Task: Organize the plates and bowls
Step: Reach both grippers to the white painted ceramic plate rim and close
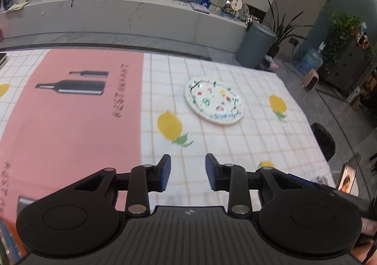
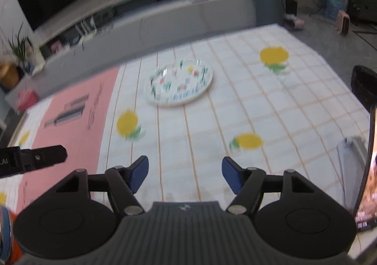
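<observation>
Left wrist view: left gripper (image 1: 187, 174) w/ jaws apart, nothing between the blue pads (image 1: 166, 172), hanging above the tabletop (image 1: 235, 152). Floral plate (image 1: 213, 101) flat on the checked cloth, well ahead and slightly right of the gripper, apart from it. Pink poster panel (image 1: 70, 123) w/ bottle print on the left. Grey bin (image 1: 255, 45) on the floor beyond the far edge.

Right wrist view: right gripper (image 2: 185, 174) w/ jaws wide apart, empty, above the cloth. Same plate (image 2: 179, 83) ahead and a bit left, near the pink panel (image 2: 77, 121), clear of both grippers. Frame blurred. Tip of the left gripper (image 2: 42, 158) poking in at the left edge; phone screen (image 2: 367, 170) at the right edge.
</observation>
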{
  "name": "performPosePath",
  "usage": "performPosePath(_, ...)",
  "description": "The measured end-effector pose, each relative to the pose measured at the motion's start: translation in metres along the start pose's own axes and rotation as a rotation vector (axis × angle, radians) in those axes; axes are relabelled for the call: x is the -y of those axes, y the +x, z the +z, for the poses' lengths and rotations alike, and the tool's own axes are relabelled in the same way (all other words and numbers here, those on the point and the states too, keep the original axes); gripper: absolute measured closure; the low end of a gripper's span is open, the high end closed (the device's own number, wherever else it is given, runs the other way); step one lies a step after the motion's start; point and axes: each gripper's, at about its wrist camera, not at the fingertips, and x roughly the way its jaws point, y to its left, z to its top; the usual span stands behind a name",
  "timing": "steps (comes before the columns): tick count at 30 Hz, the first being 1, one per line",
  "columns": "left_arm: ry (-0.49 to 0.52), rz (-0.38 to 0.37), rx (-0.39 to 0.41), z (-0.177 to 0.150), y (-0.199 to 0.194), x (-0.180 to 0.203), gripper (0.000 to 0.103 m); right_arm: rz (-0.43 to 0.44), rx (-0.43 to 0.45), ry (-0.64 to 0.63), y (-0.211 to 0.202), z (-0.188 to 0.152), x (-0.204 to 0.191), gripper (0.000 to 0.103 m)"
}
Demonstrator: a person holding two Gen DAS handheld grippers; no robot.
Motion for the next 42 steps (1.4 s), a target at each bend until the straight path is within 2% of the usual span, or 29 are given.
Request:
performPosePath(3,-0.010,-0.019,0.016,0.011,0.011,0.005,0.057,0.019,0.056,0.003,0.008,0.010,0.007,0.035)
performPosePath(8,0.003,-0.074,0.044,0.028,0.037,0.011,0.057,0.056,0.034,0.085,0.034,0.029,0.024,0.037)
performPosePath(12,0.000,-0.067,0.045,0.040,0.064,0.011,0.057,0.064,0.027,0.131,0.057,0.043,0.034,0.041)
performPosePath(18,-0.013,-0.043,0.016,0.054,0.106,0.002,0.057,0.076,0.024,0.154,0.090,0.061,0.045,0.054)
performPosePath(20,-0.011,-0.039,0.011,0.058,0.119,-0.001,0.057,0.090,0.018,0.167,0.100,0.067,0.049,0.066)
performPosePath(22,-0.009,-0.042,0.013,0.063,0.129,-0.003,0.062,0.097,0.014,0.189,0.111,0.072,0.053,0.069)
performPosePath(23,-0.008,-0.039,0.014,0.064,0.135,-0.004,0.068,0.100,0.018,0.196,0.116,0.074,0.054,0.070)
performPosePath(28,-0.004,-0.023,0.031,0.072,0.159,-0.010,0.069,0.093,0.029,0.230,0.138,0.083,0.064,0.072)
performPosePath(31,-0.032,-0.034,0.030,0.074,0.172,-0.019,0.069,0.097,0.013,0.244,0.152,0.086,0.071,0.081)
performPosePath(38,-0.070,-0.048,0.015,0.079,0.196,-0.030,0.071,0.127,0.005,0.295,0.172,0.088,0.082,0.082)
performPosePath(42,-0.066,-0.056,0.037,0.081,0.200,-0.030,0.072,0.143,0.014,0.303,0.177,0.090,0.080,0.082)
